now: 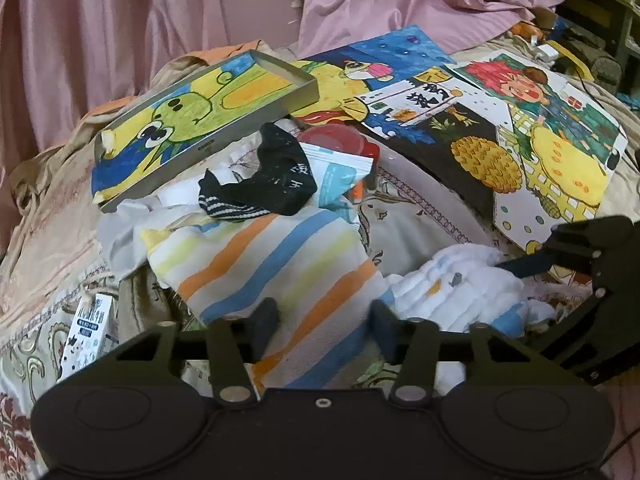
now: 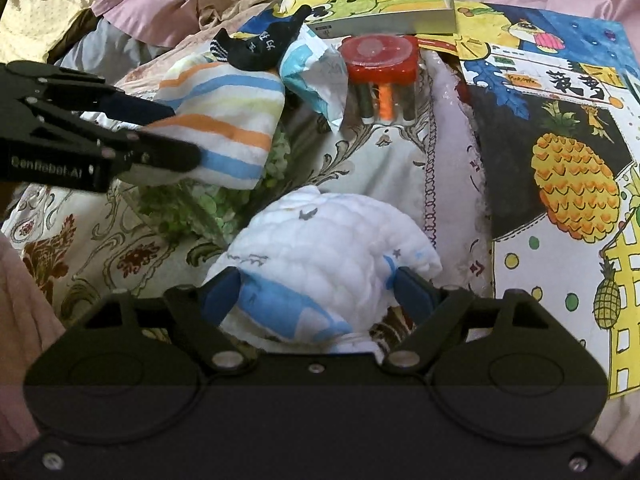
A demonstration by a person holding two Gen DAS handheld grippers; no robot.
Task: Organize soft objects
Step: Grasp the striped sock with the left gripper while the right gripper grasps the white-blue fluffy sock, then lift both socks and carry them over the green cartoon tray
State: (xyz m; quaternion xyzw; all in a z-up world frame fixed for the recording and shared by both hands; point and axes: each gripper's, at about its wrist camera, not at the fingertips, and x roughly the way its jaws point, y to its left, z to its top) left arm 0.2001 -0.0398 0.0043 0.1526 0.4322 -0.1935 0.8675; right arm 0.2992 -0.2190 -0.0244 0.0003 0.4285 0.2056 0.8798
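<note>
Framed frog drawing [image 1: 192, 120], pineapple drawing [image 1: 486, 160], red-lidded jar [image 2: 378, 60].

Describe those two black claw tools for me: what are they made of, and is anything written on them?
Both are matte black. The left gripper and right gripper each have a broad rounded body with two round raised discs, angular linkage arms joined by silver pins and screws, and dark blue pads on the fingers. Seen from the side, the left one bears faint pale lettering on its body. No hands, sleeves or cables show.

My left gripper [image 1: 322, 330] and right gripper [image 2: 318, 294] are matte black, with rounded housings, silver screws and dark blue fingers [image 2: 218, 298]. Pale lettering marks the left one's side.
</note>
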